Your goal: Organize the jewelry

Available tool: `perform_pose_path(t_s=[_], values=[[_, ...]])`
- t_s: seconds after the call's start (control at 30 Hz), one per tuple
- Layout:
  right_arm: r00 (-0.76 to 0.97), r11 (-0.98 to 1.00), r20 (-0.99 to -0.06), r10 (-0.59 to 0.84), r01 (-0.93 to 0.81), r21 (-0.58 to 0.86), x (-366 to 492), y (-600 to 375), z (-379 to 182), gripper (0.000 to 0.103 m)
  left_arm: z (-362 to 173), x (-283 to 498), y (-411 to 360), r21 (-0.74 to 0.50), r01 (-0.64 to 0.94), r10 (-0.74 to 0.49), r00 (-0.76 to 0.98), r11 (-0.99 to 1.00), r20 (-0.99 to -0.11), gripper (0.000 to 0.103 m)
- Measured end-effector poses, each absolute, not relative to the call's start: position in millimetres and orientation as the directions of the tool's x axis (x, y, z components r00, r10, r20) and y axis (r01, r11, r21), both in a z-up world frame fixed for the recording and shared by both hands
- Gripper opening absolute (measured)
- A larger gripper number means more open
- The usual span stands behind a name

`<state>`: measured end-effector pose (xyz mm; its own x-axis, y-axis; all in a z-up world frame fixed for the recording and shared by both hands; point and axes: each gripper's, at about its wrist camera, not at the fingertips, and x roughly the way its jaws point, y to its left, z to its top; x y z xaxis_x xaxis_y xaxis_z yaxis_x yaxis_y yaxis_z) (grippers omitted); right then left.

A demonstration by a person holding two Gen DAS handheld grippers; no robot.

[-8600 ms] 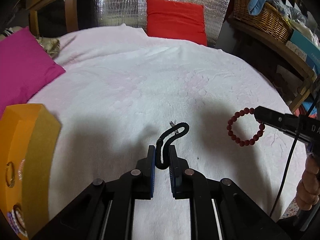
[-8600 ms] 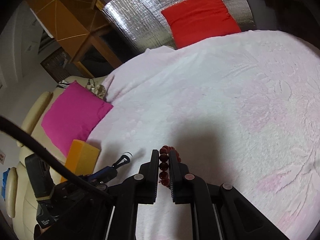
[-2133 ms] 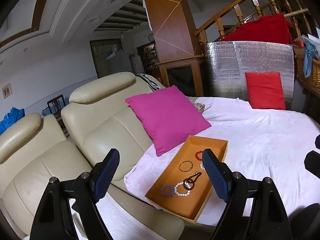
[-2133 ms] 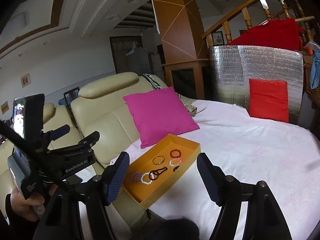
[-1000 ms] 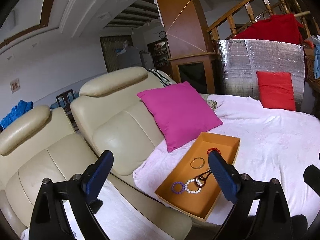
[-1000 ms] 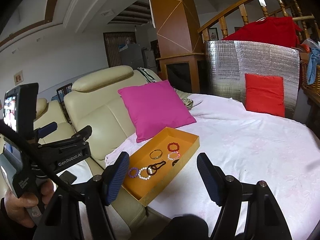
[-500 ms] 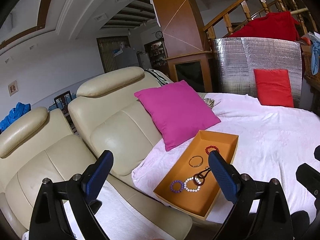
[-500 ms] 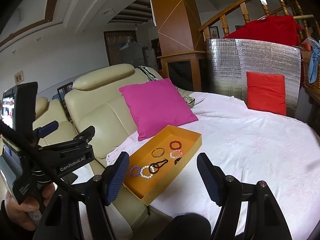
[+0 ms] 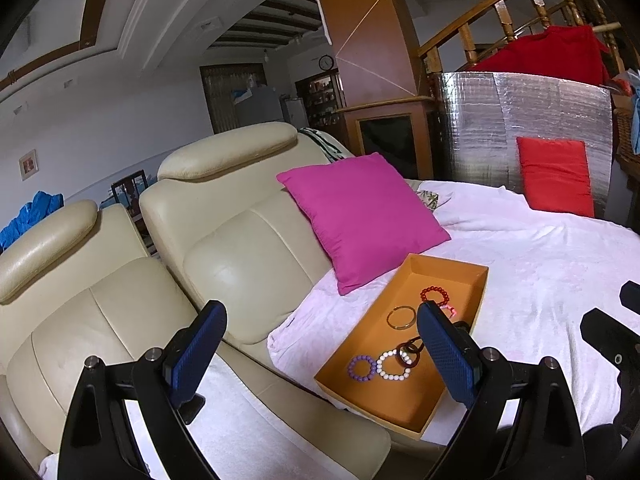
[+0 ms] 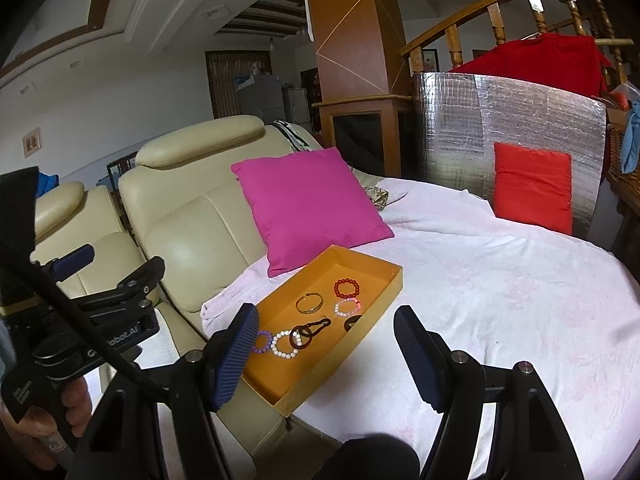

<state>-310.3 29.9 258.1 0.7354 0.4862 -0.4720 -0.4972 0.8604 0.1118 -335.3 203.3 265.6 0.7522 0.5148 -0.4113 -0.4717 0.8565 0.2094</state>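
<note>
An orange tray (image 9: 452, 272) (image 10: 384, 284) lies on the white bed cover near its left edge. In it lie a red bead bracelet (image 9: 434, 294) (image 10: 346, 288), a gold bangle (image 9: 401, 317) (image 10: 309, 303), a pink-white bracelet (image 10: 347, 307), a black cord piece (image 10: 310, 330), a white bead bracelet (image 9: 390, 366) (image 10: 285, 345) and a purple one (image 9: 361, 368) (image 10: 262, 341). My left gripper (image 9: 320, 354) is open and empty, held back from the tray. My right gripper (image 10: 326, 356) is open and empty, above the tray's near end.
A magenta pillow (image 9: 360, 216) (image 10: 308, 204) leans on the cream sofa (image 9: 224, 248) behind the tray. A red cushion (image 10: 532, 188) stands against a silver foil panel (image 10: 512, 120) at the back. The white bed cover (image 10: 500, 300) spreads to the right.
Long ago both grippers held jewelry over the bed; now both are open and empty, pulled back. Over the last second the views shift only slightly.
</note>
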Motion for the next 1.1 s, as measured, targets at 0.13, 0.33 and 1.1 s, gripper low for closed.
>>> perform_pose_path(t_s=[0.13, 0.33, 1.1], values=[[0.732, 0.858, -0.476, 0.488, -0.501, 0.109, -307.0, 37.8, 256.5, 0.074, 262.1, -334.2, 210.4, 0.203, -0.476, 0.516, 0.748, 0.855, -0.418, 0.096], [0.728, 0.857, -0.481, 0.488, -0.504, 0.107, -305.5, 44.2, 254.4, 0.074, 259.2, -333.4, 217.1, 0.194, -0.477, 0.512, 0.748, 0.857, -0.422, 0.096], [0.694, 0.839, -0.502, 0.516, -0.528, 0.132, -269.2, 65.7, 245.5, 0.074, 251.6, -309.4, 226.6, 0.221, -0.490, 0.534, 0.715, 0.843, -0.451, 0.096]])
